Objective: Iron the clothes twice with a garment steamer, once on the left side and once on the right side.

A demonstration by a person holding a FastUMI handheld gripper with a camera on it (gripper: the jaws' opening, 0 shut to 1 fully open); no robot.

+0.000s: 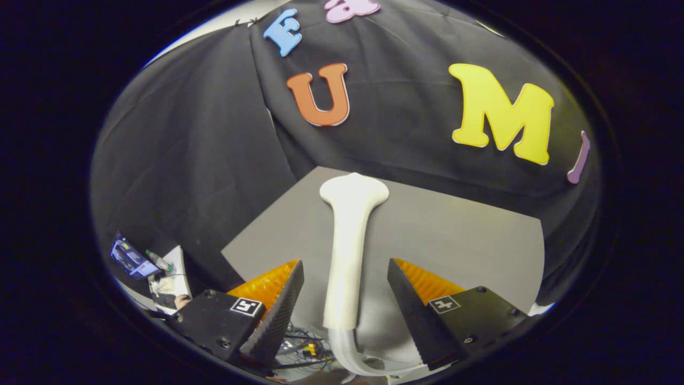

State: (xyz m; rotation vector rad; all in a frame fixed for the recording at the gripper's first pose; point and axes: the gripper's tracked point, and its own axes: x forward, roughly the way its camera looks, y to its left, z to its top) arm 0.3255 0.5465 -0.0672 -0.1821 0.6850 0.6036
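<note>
A white garment steamer (347, 251) lies on the grey table (454, 240). Its handle runs between my two fingers and its wide head (354, 191) points away, beyond the fingertips, toward the back corner of the booth. A white hose (347, 355) leaves the handle's near end, down by the base of the fingers. My gripper (344, 264) is open, with one finger on each side of the handle and a visible gap on both sides, so neither finger touches it.
Black cloth walls close the table in at the back and on both sides. Past the table's left edge, lower down, are a small screen (128, 259), a bottle (159, 261) and papers (171, 283). Cables (299, 347) lie below the near edge.
</note>
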